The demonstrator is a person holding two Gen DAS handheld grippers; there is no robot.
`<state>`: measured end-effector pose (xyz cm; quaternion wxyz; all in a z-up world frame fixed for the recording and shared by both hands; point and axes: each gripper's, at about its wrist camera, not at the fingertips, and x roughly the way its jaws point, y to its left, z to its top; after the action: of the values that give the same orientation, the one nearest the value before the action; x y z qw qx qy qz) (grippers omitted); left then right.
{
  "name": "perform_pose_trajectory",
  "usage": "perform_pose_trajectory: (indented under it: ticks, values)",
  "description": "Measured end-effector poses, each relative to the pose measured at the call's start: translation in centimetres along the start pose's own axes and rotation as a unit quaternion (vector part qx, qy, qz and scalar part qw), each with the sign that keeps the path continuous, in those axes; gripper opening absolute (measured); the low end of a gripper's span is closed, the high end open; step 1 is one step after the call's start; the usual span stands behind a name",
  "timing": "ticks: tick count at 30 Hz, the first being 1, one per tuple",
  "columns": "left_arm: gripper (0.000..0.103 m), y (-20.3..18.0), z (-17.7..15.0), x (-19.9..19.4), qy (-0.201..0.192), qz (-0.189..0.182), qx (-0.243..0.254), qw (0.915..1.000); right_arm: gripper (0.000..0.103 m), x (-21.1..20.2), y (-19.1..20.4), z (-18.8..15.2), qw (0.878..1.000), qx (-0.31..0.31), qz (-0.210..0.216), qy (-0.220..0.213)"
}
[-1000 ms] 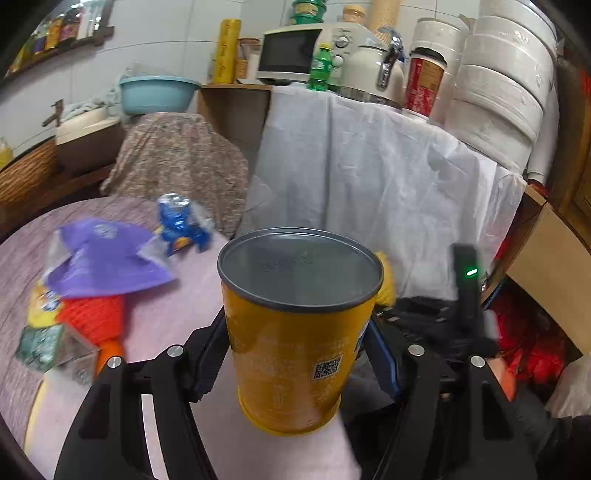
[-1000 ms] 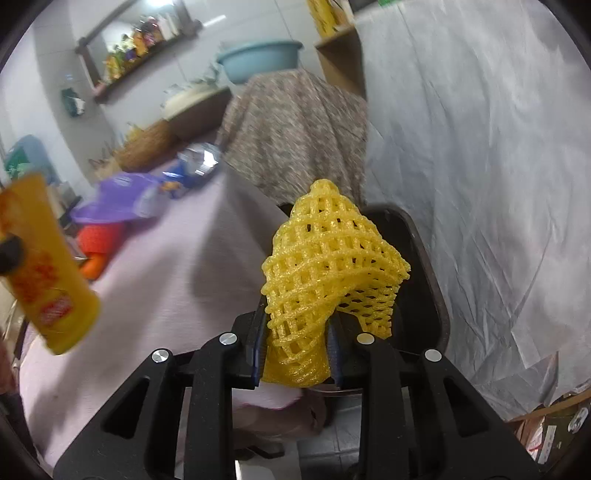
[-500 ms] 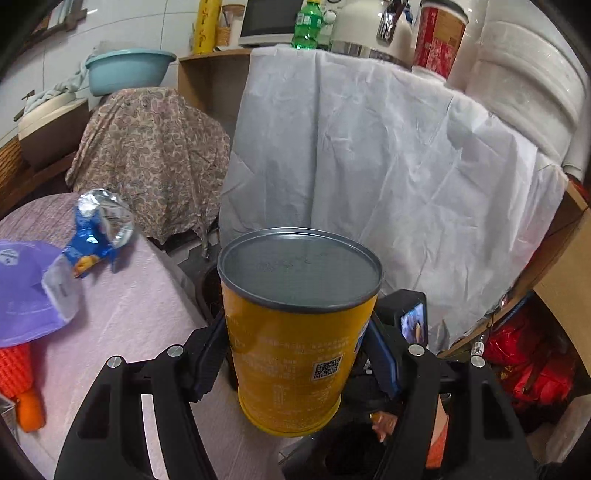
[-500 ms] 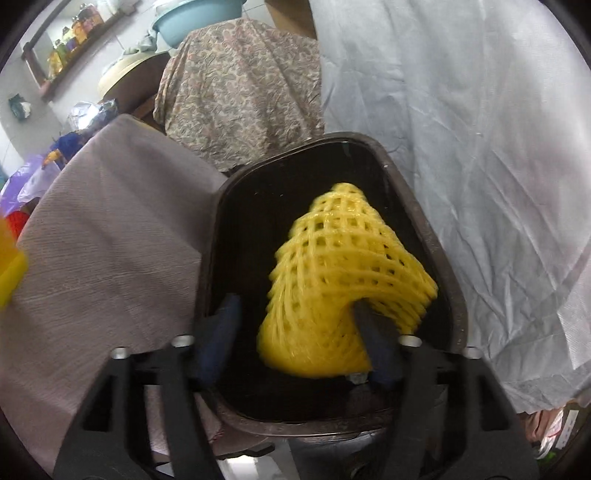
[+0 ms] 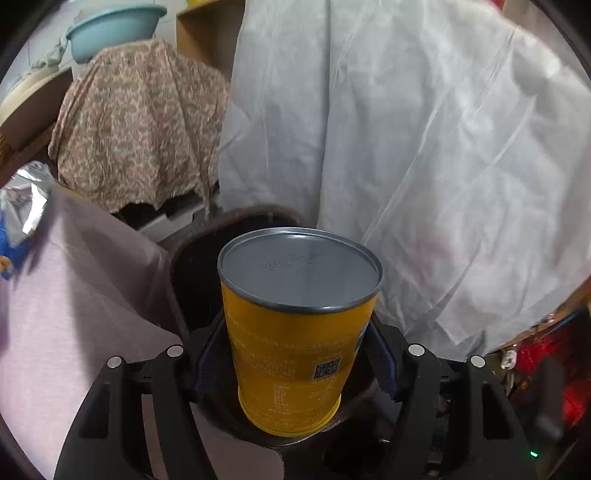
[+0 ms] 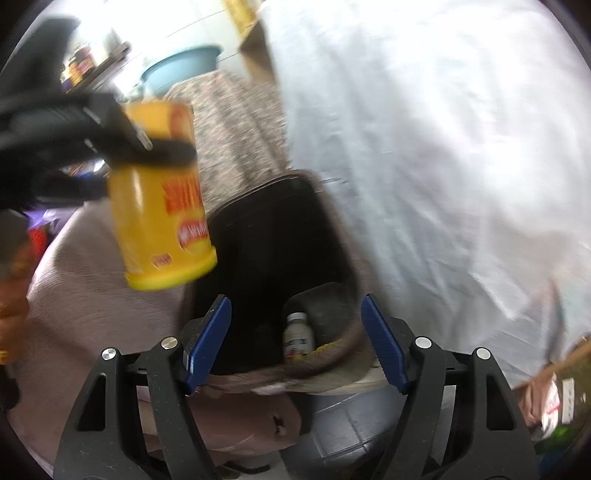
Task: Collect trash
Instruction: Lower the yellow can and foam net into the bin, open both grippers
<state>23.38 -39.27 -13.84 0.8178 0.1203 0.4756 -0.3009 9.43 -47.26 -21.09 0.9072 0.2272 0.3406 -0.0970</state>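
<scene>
Since a second ago the yellow foam net has left the right gripper (image 6: 295, 339); its jaws are opening with nothing between them, and the net is not visible now, probably down in the dark bin (image 6: 273, 236). Left gripper (image 5: 295, 354) has carried the yellow can (image 5: 295, 332) from over the table to above the bin mouth; its pads still press both sides of the can, which stands upright, grey lid up.

Risks, as judgement:
- Right wrist view puts the can over the bin's table-side rim, not its centre. Released there, it could clip the rim and bounce onto the pink tablecloth (image 5: 74, 314) or the floor.
- Both grippers crowd the same opening; the right one sits just in front of the bin's near edge, so a drop or swing could knock can against gripper.
- Right view is blurred, so exact clearance cannot be told.

Around:
- small white-capped bottle (image 6: 299, 336) lies already inside the bin near its front rim.
- white sheet (image 5: 424, 166) hangs just behind the bin and could snag.
- patterned cloth (image 5: 140, 122) drapes over something beyond, blue basin (image 5: 110, 29) above it.
- foil snack wrapper (image 5: 26, 199) is left on the table, at the left edge, still to collect.
</scene>
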Motion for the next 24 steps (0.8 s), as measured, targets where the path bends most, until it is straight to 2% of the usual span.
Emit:
perform_pose_trajectory:
  ticks: [6,13,15,16,17,18,24]
  values:
    - [0.067,-0.8,0.2,5.1,0.068,0.015,-0.028,0.9972,0.073,-1.4,-3.0,-0.4,0.999,0.038,-0.023,-0.023]
    - [0.067,-0.8,-1.2,9.3,0.127,0.037,-0.010,0.9911,0.073,-2.5,-4.4,-0.3,0.997,0.048,-0.039,-0.040]
    - [0.067,-0.4,-1.4,9.9,0.149,0.030,-0.020,0.9882,0.073,-2.5,-4.5,-0.1,0.997,0.050,-0.040,-0.043]
    - [0.069,-0.3,-1.4,10.0,0.152,0.020,-0.024,0.9878,0.073,-2.6,-4.5,-0.1,0.997,0.052,-0.039,-0.044]
    - [0.077,-0.2,-1.4,10.0,0.156,0.015,-0.025,0.9874,0.073,-2.7,-4.5,-0.1,0.997,0.053,-0.040,-0.047]
    - [0.080,-0.2,-1.3,10.1,0.158,0.020,-0.023,0.9869,0.073,-2.9,-4.3,-0.1,0.996,0.053,-0.041,-0.051]
    - [0.081,-1.0,-1.1,8.1,0.136,0.025,-0.003,0.9904,0.073,-4.7,-4.4,0.8,0.995,0.054,-0.047,-0.073]
